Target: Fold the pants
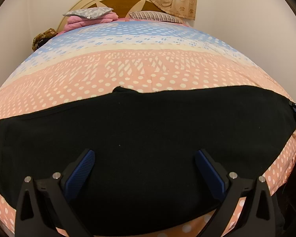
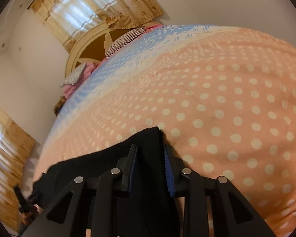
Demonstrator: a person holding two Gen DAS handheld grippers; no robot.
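Polka-dot peach bedspread fills mid-frame; matte black pants lie below. Left tongs spread wide; right tongs pinch the pants' corner.

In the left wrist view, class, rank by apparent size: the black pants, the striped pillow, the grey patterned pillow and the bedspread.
1. bedspread
2. black pants, enlarged by nearness to the camera
3. and 4. striped pillow and grey patterned pillow: look alike, too close to rank.
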